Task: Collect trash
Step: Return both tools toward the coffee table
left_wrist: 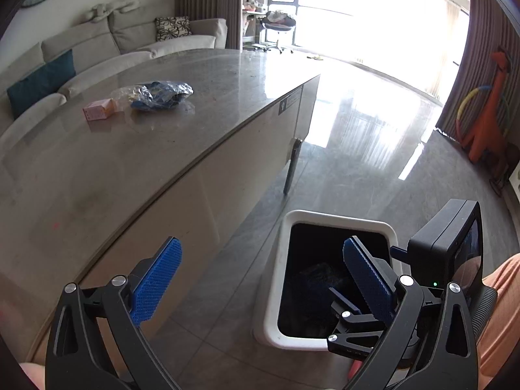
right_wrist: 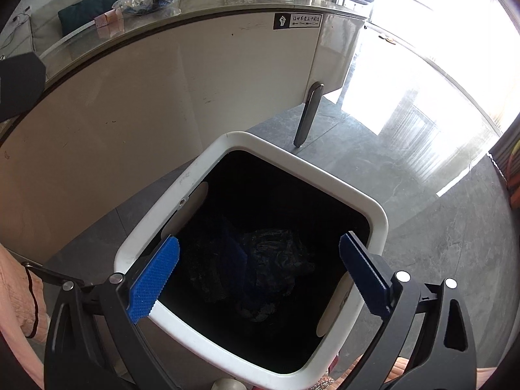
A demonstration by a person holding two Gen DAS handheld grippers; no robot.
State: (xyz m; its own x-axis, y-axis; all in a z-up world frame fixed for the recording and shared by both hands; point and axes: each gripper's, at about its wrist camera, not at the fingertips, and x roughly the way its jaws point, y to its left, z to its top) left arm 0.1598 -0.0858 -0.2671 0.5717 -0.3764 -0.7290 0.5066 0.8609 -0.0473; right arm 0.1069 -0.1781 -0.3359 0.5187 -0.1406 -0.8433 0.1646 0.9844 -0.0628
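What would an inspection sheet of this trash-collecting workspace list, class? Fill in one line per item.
Surface: grey table, glossy.
Job's things: white bin on floor, dark crumpled trash inside; blue wrapper and pink box on table.
Clutter: nothing seen.
Grippers: left gripper open, empty; right gripper open, empty, above bin.
Cables: nothing seen.
Surroundings: sofa, bright window, orange toy.

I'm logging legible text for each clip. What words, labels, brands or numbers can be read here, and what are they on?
Black sticker on the table's side panel: a white fist symbol and a row of white characters, too small and blurred to read.
Pink box on the tabletop: no readable print.
Crumpled blue wrapper beside it: nothing legible.
White bin: no label visible.
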